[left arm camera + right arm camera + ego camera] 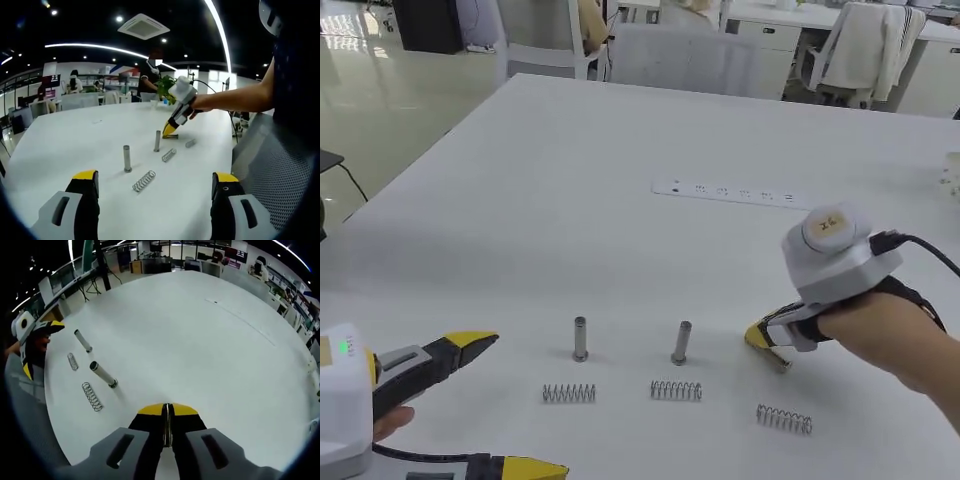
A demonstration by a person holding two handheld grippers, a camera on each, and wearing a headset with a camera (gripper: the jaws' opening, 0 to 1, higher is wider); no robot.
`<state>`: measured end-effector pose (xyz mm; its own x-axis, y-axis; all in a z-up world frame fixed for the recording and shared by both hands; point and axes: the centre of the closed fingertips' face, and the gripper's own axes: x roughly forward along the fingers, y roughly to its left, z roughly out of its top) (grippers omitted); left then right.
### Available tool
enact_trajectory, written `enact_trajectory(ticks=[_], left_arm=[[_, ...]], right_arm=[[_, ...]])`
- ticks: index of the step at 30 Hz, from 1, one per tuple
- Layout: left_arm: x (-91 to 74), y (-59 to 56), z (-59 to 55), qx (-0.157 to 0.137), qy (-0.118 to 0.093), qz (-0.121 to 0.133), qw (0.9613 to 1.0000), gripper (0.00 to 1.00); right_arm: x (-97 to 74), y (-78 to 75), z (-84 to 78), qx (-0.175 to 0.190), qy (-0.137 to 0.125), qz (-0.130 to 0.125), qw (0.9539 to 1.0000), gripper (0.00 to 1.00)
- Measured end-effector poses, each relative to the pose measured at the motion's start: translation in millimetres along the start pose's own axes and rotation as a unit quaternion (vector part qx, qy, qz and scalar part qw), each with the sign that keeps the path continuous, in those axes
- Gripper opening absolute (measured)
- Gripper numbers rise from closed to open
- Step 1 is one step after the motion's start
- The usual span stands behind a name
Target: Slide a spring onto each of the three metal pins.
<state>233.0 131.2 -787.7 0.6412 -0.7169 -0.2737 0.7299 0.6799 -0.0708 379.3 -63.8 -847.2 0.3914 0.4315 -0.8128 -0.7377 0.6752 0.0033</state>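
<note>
Two metal pins stand upright on the white table. In front of them lie three springs, apart from the pins. My right gripper is low over the table, right of the second pin. It is shut on a third pin, seen as a thin metal strip between the jaws. My left gripper stands open at the near left, empty, facing the left pin and nearest spring.
A white power strip lies across the table's middle, beyond the pins. Chairs and desks stand past the far edge. A person stands in the background of the left gripper view.
</note>
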Motion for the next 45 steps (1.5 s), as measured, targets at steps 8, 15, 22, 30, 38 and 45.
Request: enact_trajectory(ticks=[8,15,22,30,38,45], left_arm=[[-2.4,2.2,-1.1,-0.002,0.0,0.005,1.0,0.91],[-2.0,2.2,-0.2,-0.002,-0.002,0.005,1.0,0.91],[-3.0,2.3,-0.8,-0.002,-0.001,0.006,1.0,0.9],[-2.8,2.6,0.6,0.0,-0.001,0.006,1.0,0.9],[-0.2,0.9,2.7,0.002,-0.003,0.002,1.0,0.9],[0.4,-0.1,4.5,0.005,-0.005,0.001,1.0,0.9]], right_arm=[[3.4,0.3,0.0,0.001,0.011,0.0,0.9999,0.04],[9.5,3.4,-11.8,-0.018,0.038,-0.005,0.9991,0.06],[7.6,1.7,-8.8,-0.014,0.027,-0.004,0.9995,0.06],[-0.9,4.0,-5.3,-0.005,0.016,-0.004,0.9999,0.05],[-14.8,3.8,-1.2,-0.003,0.001,-0.007,1.0,0.05],[-24.6,3.5,3.0,-0.009,-0.01,-0.012,0.9998,0.05]])
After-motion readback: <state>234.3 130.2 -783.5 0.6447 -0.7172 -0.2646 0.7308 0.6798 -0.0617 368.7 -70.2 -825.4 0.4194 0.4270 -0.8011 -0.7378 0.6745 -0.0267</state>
